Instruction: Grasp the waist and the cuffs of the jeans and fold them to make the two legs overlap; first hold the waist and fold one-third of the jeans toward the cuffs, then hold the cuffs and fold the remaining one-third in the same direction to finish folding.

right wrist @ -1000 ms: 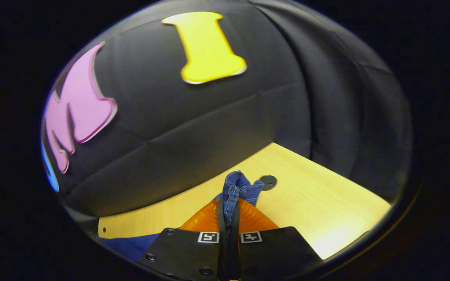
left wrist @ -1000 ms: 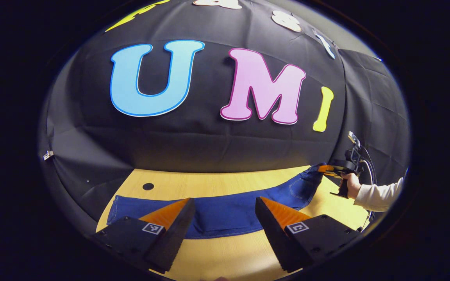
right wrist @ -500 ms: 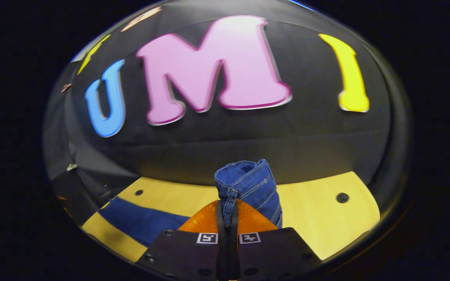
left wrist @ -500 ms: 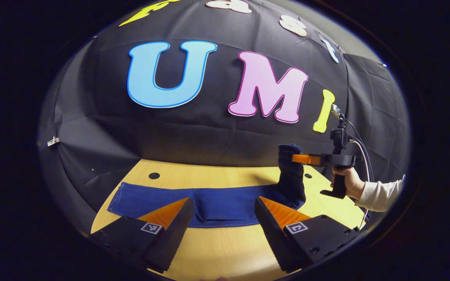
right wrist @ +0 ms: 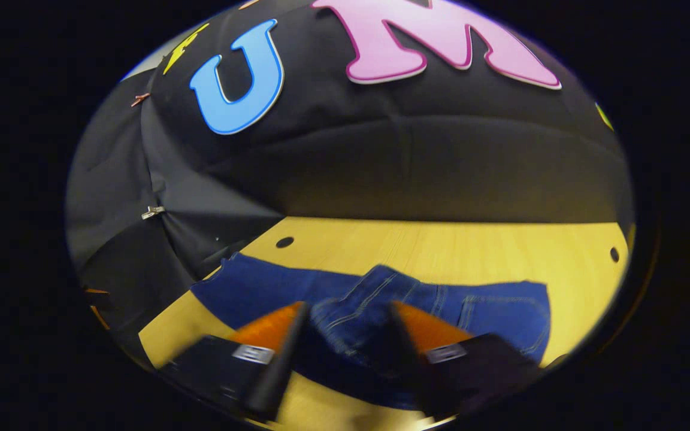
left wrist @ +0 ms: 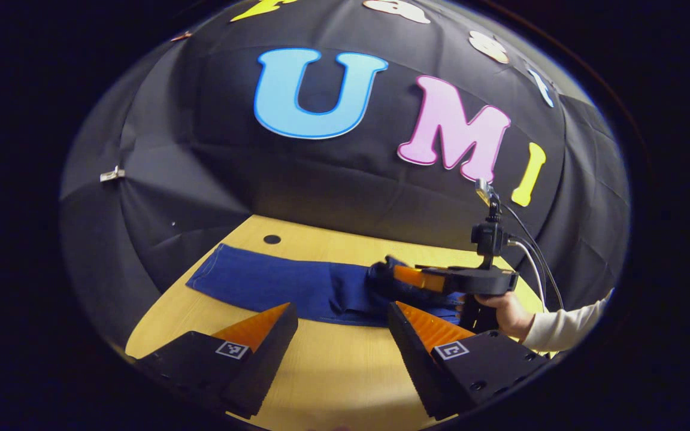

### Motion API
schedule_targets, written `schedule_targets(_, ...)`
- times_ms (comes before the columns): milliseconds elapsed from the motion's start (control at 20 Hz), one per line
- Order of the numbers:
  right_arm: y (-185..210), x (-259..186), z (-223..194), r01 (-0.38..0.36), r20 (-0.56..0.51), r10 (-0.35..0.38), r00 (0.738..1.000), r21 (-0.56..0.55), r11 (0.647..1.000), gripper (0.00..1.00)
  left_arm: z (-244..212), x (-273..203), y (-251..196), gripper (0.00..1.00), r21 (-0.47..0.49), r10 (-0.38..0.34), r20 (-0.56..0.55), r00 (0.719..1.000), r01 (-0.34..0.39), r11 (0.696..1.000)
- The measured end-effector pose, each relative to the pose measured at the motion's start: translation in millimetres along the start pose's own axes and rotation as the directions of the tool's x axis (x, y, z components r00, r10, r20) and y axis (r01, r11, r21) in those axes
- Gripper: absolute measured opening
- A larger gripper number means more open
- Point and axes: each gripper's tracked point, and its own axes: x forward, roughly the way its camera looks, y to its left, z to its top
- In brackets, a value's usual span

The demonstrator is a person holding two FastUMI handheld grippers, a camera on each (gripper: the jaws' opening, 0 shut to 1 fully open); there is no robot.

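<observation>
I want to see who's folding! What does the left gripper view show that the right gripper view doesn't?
Left gripper view: a hand in a pale sleeve holding the right gripper over the jeans. Right gripper view: the folded-over waist up close, stitching and all, between that gripper's open fingers. Both: the blue jeans lying on the wooden table.

Hidden, cropped and blurred parts

In the right gripper view, motion-blurred: right gripper (right wrist: 345, 335) fingers and the folded waist of the jeans (right wrist: 375, 299), stitching smeared; near hem hidden behind the fingers (right wrist: 273, 341). In the left gripper view, jeans (left wrist: 285, 281) partly covered by the left gripper (left wrist: 342, 335) and by the right gripper (left wrist: 423, 278); sleeve (left wrist: 566, 329) cut off at the edge; waist under it too small to make out.
</observation>
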Motion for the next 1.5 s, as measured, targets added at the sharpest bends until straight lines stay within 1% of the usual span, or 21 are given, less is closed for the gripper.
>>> schedule_targets(50,-2.1,-3.7,-3.5,0.02,0.007,-0.02,1.0,-0.042,0.999,0.89,-2.3,3.1,7.4,0.96,-0.023,0.016,0.001,1.0,-0.016,1.0)
schedule_targets(100,-6.6,-11.8,-2.2,0.043,0.023,-0.041,0.999,-0.085,0.995,0.97,-4.4,5.9,22.5,0.96,-0.041,0.043,0.005,0.999,-0.043,0.998)
schedule_targets(150,-6.3,-19.3,4.3,0.063,0.043,-0.059,0.997,-0.105,0.993,0.91,-4.3,10.7,37.7,0.96,-0.061,0.077,0.006,0.997,-0.076,0.995)
schedule_targets(200,-5.3,-25.2,8.4,0.073,0.059,-0.067,0.996,-0.105,0.992,0.98,-4.1,17.0,54.6,0.96,-0.088,0.114,0.002,0.993,-0.114,0.99)
schedule_targets(350,-16.7,-61.2,13.3,0.111,0.095,-0.1,0.99,-0.118,0.987,0.97,0.4,45.6,113.1,0.97,-0.161,0.248,-0.024,0.969,-0.248,0.955)
schedule_targets(400,-19.7,-68.5,15.4,0.12,0.103,-0.107,0.989,-0.13,0.984,0.97,-1.2,55.3,133.8,0.96,-0.185,0.28,-0.035,0.959,-0.282,0.941)
schedule_targets(500,-22.4,-84.0,16.2,0.134,0.11,-0.118,0.987,-0.16,0.978,0.97,5.1,79.7,164.5,0.96,-0.23,0.325,-0.053,0.944,-0.328,0.916)
schedule_targets(550,-25.5,-92.3,19.1,0.154,0.125,-0.133,0.983,-0.181,0.971,0.97,7.1,92.1,178.9,0.96,-0.247,0.347,-0.059,0.936,-0.351,0.903)
schedule_targets(600,-27.3,-100.7,26.8,0.175,0.164,-0.145,0.976,-0.189,0.966,0.98,8.1,103.6,199.8,0.96,-0.258,0.38,-0.061,0.923,-0.383,0.887)
schedule_targets(650,-24.2,-107.6,34.0,0.179,0.193,-0.142,0.971,-0.191,0.965,0.98,7.7,113.8,219.1,0.96,-0.267,0.411,-0.065,0.909,-0.412,0.871)
schedule_targets(750,-17.0,-118.4,34.0,0.168,0.199,-0.129,0.971,-0.191,0.967,0.98,-1.5,136.0,256.5,0.95,-0.283,0.464,-0.101,0.88,-0.473,0.835)
schedule_targets(850,-15.2,-124.0,31.3,0.168,0.194,-0.129,0.973,-0.202,0.965,0.97,-11.6,151.3,282.4,0.95,-0.284,0.494,-0.14,0.858,-0.513,0.81)
schedule_targets(950,-17.2,-123.4,37.3,0.181,0.223,-0.129,0.966,-0.233,0.956,0.96,-21.0,161.2,303.2,0.95,-0.278,0.522,-0.166,0.837,-0.548,0.789)
schedule_targets(1000,-19.7,-122.7,38.3,0.184,0.232,-0.125,0.965,-0.255,0.949,0.97,-25.7,166.8,309.6,0.95,-0.275,0.528,-0.176,0.831,-0.557,0.784)
schedule_targets(1100,-28.8,-119.0,37.5,0.188,0.221,-0.13,0.967,-0.266,0.946,0.97,-33.4,176.5,319.3,0.95,-0.271,0.522,-0.199,0.829,-0.559,0.784)
schedule_targets(1150,-33.7,-117.9,37.0,0.191,0.211,-0.138,0.968,-0.258,0.947,0.97,-38.5,183.3,321.6,0.94,-0.274,0.51,-0.209,0.835,-0.55,0.789)
schedule_targets(1200,-40.3,-118.0,37.5,0.205,0.207,-0.154,0.966,-0.254,0.945,0.97,-43.2,186.4,323.2,0.94,-0.272,0.507,-0.229,0.831,-0.555,0.787)
schedule_targets(1250,-46.6,-118.1,38.4,0.226,0.208,-0.174,0.962,-0.255,0.94,0.97,-39.8,184.8,326.5,0.95,-0.253,0.528,-0.215,0.822,-0.569,0.783)
schedule_targets(1300,-51.9,-119.5,40.0,0.241,0.212,-0.189,0.959,-0.256,0.936,0.97,-42.0,190.1,329.1,0.95,-0.242,0.529,-0.209,0.823,-0.567,0.787)
schedule_targets(1350,-54.3,-119.7,40.4,0.25,0.213,-0.198,0.957,-0.254,0.934,0.97,-41.4,193.0,330.2,0.89,-0.234,0.534,-0.203,0.821,-0.57,0.788)
schedule_targets(1500,-58.5,-119.7,32.5,0.259,0.189,-0.215,0.958,-0.252,0.932,0.97,-42.6,198.0,330.1,0.88,-0.216,0.536,-0.211,0.818,-0.573,0.79)
